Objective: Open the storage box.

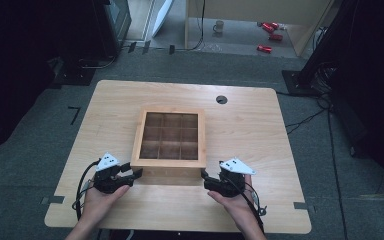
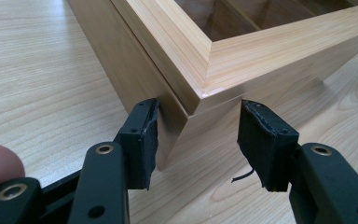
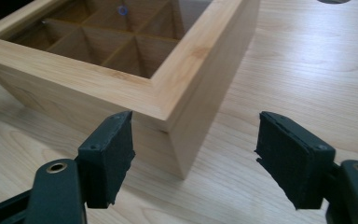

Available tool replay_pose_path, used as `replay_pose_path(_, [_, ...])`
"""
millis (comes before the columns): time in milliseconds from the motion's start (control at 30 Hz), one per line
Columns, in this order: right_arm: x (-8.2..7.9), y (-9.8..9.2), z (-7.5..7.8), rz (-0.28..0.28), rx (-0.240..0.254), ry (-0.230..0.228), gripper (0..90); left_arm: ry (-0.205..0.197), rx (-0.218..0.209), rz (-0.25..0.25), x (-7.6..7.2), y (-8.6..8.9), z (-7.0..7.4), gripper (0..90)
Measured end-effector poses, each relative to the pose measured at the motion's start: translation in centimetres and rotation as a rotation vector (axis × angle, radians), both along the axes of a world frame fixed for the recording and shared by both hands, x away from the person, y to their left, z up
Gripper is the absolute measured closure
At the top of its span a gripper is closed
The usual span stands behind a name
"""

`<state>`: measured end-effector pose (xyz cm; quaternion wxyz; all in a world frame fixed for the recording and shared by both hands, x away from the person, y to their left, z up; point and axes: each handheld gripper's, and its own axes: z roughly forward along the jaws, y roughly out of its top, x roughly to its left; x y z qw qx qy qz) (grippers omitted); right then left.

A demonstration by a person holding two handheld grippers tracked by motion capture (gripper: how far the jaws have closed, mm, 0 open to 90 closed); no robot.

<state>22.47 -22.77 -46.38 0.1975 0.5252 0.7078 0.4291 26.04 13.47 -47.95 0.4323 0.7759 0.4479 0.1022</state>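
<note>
High view: both grippers (image 1: 135, 174) (image 1: 203, 176) flank the wooden box (image 1: 169, 136).

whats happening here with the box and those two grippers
A person holds a gripper in each hand at the near corners of a wooden compartment box on the table. The left gripper straddles the near-left corner, one pad against the side. The right gripper sits open around the near-right corner.

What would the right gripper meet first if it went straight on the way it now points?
Most likely the near right corner of the wooden box: the right gripper points at that corner, which sits ahead between its open fingers. Depth is hard to judge.
</note>
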Motion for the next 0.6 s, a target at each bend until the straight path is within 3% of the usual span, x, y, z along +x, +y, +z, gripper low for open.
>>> replay_pose_path(200, [-0.1, 0.7, -0.2, 0.022, 0.024, -0.006, 29.3, -0.002, -0.018, 0.001, 0.0, 0.2, 0.2, 49.3])
replay_pose_path(600, [0.3, 1.6, -1.1, 0.034, -0.011, 0.007, 38.6, -0.006, -0.032, -0.002, 0.0, 0.4, 0.3, 52.1])
